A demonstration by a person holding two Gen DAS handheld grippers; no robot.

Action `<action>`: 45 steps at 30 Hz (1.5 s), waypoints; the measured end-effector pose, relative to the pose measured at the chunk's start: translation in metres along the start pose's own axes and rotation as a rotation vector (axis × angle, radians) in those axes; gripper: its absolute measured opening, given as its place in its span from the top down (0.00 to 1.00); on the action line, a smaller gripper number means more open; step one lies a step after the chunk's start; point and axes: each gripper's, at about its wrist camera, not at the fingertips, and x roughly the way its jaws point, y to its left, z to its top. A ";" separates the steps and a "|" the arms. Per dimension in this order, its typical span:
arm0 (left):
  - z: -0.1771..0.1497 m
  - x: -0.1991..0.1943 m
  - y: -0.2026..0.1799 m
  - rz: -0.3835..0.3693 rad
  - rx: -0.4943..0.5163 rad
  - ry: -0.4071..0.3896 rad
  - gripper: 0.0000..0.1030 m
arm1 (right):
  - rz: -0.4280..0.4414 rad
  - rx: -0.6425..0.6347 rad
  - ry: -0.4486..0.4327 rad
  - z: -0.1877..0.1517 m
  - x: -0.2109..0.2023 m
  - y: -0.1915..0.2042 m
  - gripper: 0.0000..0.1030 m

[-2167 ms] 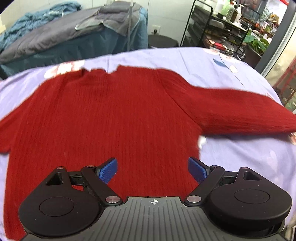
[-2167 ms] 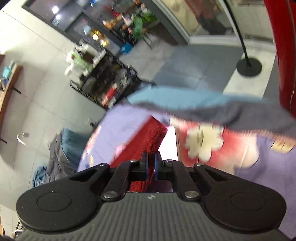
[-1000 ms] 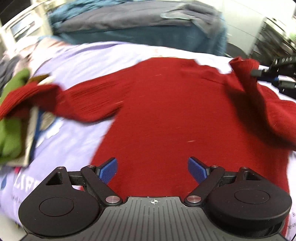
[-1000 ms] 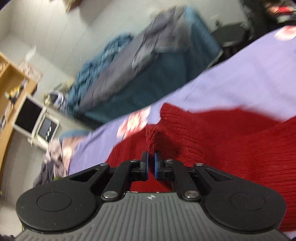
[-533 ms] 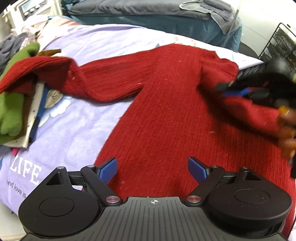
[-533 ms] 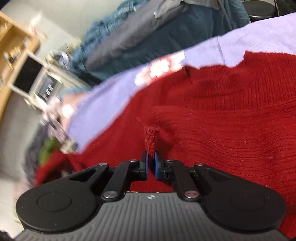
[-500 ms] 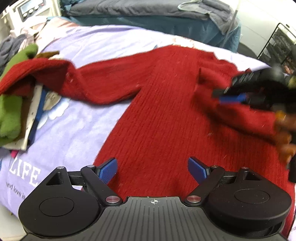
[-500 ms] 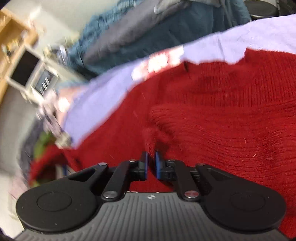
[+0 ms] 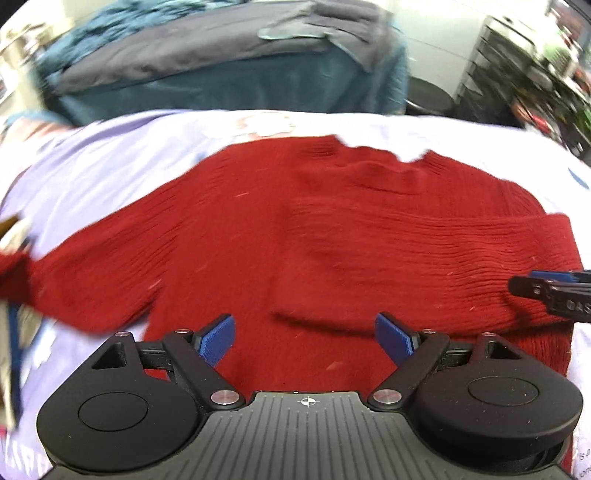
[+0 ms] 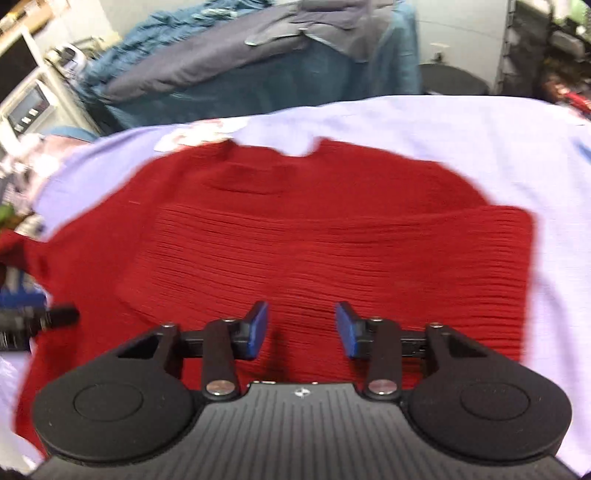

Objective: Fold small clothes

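A pale lilac printed cloth (image 10: 424,122) covers the worktop. Beyond its far edge, toward 12 o'clock, a bulky piece of furniture draped in teal fabric (image 10: 258,85) carries a heap of grey quilted bedding (image 9: 207,51), blurred. A round dark stool seat (image 10: 454,79) sits at 1 o'clock before a pale wall (image 10: 458,33) bearing a small socket. At 2 o'clock a black metal wire rack (image 9: 517,62) holds indistinct clutter. At 10 o'clock a white appliance with a small display panel (image 10: 29,103) stands by a light wooden shelf edge.
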 end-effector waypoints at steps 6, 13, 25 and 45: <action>0.007 0.049 -0.042 0.033 0.115 0.079 0.00 | -0.061 -0.022 0.038 -0.015 0.004 -0.018 0.62; -0.003 0.075 -0.046 0.083 0.107 0.141 0.00 | -0.094 -0.072 0.059 -0.019 0.018 -0.015 0.59; -0.007 0.071 -0.036 0.083 0.077 0.128 0.00 | -0.133 -0.114 0.076 -0.019 0.023 0.002 0.44; -0.016 0.006 0.026 0.154 0.048 0.065 0.00 | 0.050 -0.009 0.084 0.004 -0.013 0.088 0.26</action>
